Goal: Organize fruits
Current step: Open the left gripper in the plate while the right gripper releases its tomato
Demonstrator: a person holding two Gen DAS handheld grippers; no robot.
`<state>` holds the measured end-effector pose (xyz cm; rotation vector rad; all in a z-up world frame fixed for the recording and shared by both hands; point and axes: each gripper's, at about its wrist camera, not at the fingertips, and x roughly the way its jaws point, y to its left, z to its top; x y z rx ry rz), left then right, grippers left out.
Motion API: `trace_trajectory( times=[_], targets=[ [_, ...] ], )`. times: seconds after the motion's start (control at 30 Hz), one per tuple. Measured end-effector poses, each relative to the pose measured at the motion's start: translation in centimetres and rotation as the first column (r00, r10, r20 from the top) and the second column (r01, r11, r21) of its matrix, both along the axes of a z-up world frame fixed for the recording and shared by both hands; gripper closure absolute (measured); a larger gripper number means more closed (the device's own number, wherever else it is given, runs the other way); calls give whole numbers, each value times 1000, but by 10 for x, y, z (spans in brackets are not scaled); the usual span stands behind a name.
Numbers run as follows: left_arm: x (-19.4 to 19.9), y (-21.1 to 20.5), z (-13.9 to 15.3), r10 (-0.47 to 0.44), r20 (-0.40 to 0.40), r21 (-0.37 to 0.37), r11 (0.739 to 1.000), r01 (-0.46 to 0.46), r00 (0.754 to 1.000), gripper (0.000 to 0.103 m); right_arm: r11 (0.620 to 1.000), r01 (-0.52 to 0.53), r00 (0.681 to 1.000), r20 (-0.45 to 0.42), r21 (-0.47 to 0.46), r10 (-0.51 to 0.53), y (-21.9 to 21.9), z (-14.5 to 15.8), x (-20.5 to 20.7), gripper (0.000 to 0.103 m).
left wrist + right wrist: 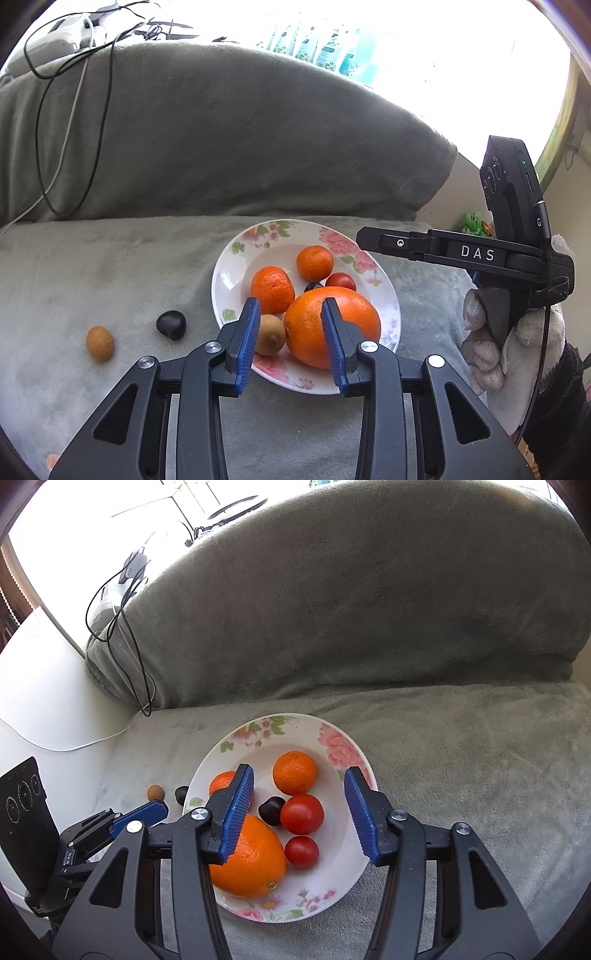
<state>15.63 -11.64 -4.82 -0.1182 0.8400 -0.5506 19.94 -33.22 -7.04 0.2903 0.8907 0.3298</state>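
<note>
A flowered white plate (229,273) (343,749) sits on the grey sofa seat. It holds a big orange (354,317) (255,864), two mandarins (271,288) (314,263) (294,772), a kiwi (271,334), two red tomatoes (302,814) (301,851) and a dark plum (270,809). Left of the plate lie another dark plum (171,324) (180,794) and a small brown fruit (99,343) (155,792). My left gripper (290,314) is open and empty above the plate's near edge. My right gripper (299,786) is open and empty above the plate; in the left wrist view it shows at the right (373,236).
The sofa backrest (221,129) rises behind the plate. Black and white cables (66,110) hang over its left end. A white surface (37,686) stands left of the sofa. Packets (325,48) line the bright window ledge behind.
</note>
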Motion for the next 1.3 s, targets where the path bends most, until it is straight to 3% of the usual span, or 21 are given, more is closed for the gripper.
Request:
trace_trajectory(
  times=[0.13,0.2,0.3,0.4,0.47,0.67,1.3],
  targets=[
    [-2,0,2,-1,4,-1,1000,1,1000,63,1000,13,1000,17,0,-13,-2,4,-2,34],
    [-3,1,3,-5,8,0,1000,5,1000,62,1000,12,1000,22,-1,-12,-2,6,-3,34],
    [-3,2,4,-3,13,-2,1000,3,1000,53,1000,10,999,30,-9,-9,-2,8,-5,32],
    [-5,3,5,-4,17,-4,1000,4,1000,51,1000,15,999,48,-10,-14,0,12,-7,18],
    [-7,3,6,-4,24,-3,1000,4,1000,41,1000,14,999,51,-9,-14,1,14,-8,17],
    [-12,6,9,-6,42,0,1000,6,999,31,1000,13,998,69,-18,-12,4,19,-12,14],
    [-43,37,21,42,100,31,998,-45,994,26,998,-35,987,157,-57,44,32,41,-40,11]
  ],
)
